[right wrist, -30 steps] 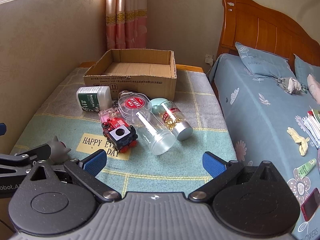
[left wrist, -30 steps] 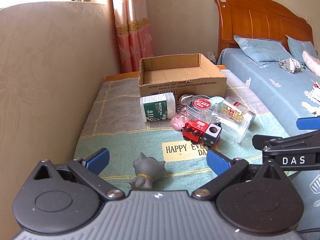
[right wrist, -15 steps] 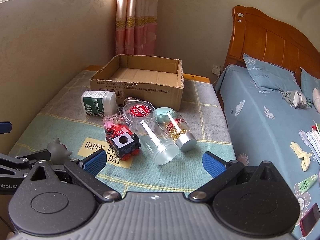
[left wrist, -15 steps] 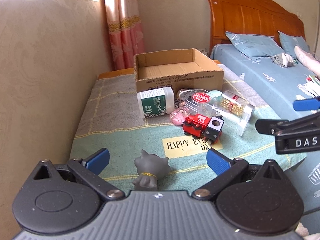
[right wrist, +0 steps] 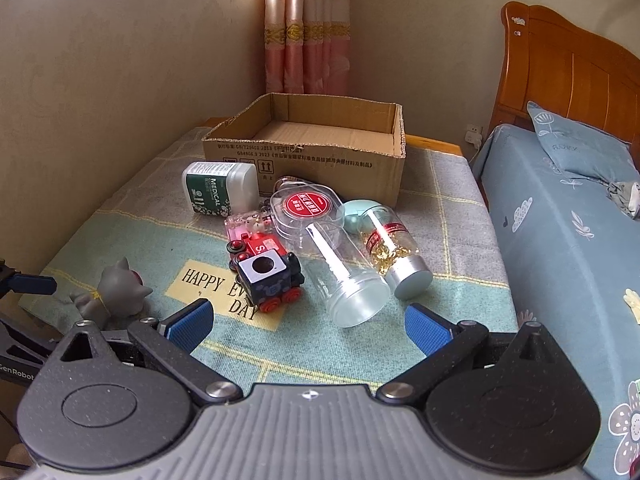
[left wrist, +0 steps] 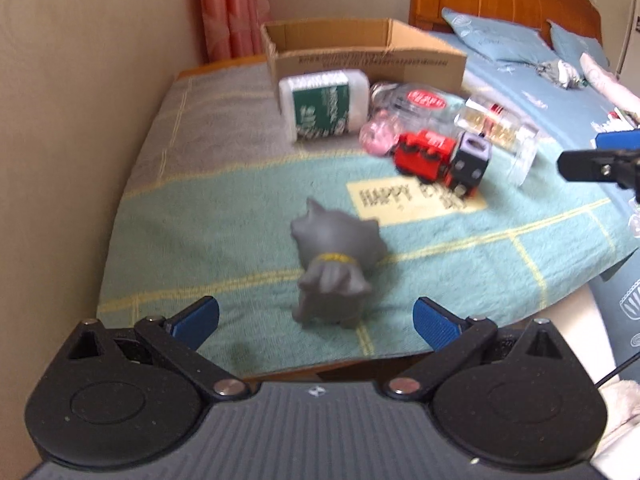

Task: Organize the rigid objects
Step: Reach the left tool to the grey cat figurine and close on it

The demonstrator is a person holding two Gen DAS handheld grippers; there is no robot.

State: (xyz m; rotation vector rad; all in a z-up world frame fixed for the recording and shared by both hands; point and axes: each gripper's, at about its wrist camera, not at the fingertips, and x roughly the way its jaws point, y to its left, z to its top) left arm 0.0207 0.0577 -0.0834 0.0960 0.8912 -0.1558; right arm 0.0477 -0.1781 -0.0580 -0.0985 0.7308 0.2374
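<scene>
The left tongs (left wrist: pixel 316 320) hang open just short of the grey cat figure (left wrist: pixel 334 272) on the table (left wrist: pixel 200 216). The right tongs (right wrist: pixel 308 322) gape open too, empty, near the toy train (right wrist: pixel 268 270) and clear jar (right wrist: pixel 332 260).

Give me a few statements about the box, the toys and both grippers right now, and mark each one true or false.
1. The cardboard box has nothing in it. True, as far as its visible floor shows.
2. The left gripper is shut on the grey figurine. False: its fingers are spread wide, the figurine stands on the blanket just ahead of them.
3. The clear jar lies on its side. True.
4. The toy train is inside the box. False: it sits on the blanket in front of the box.
5. The right gripper holds nothing. True: its fingers are open.
</scene>
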